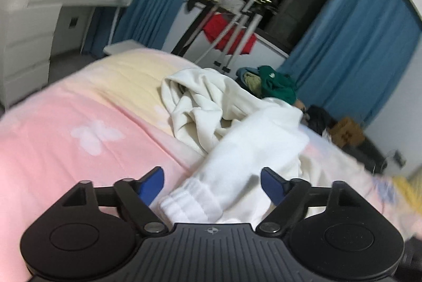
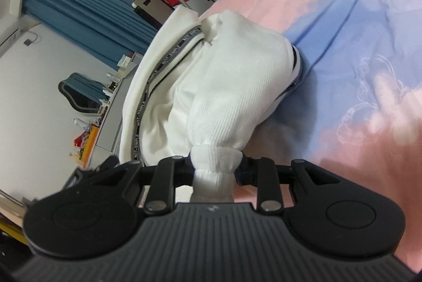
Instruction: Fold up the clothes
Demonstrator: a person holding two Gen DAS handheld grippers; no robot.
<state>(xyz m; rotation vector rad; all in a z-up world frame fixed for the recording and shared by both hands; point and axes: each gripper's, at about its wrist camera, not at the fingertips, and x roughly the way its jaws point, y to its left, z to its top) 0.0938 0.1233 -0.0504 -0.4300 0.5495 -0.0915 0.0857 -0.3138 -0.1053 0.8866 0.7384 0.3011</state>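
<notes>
A white jacket (image 1: 211, 108) with a ribbed cuff (image 1: 192, 205) lies crumpled on the pink bed cover (image 1: 66, 124). My left gripper (image 1: 212, 185) is open, its blue pads either side of the cuffed sleeve, which runs between them. In the right wrist view my right gripper (image 2: 215, 171) is shut on a bunched ribbed part of the same white jacket (image 2: 232, 87) and holds it above the bed. A black lettered tape (image 2: 158, 63) runs along the jacket's edge.
A heap of green and blue clothes (image 1: 274, 83) lies at the bed's far end. Behind it stand a drying rack with a red garment (image 1: 229, 37), blue curtains (image 1: 356, 50) and a white dresser (image 1: 29, 39). The pink and blue bed cover (image 2: 356, 44) spreads to the right.
</notes>
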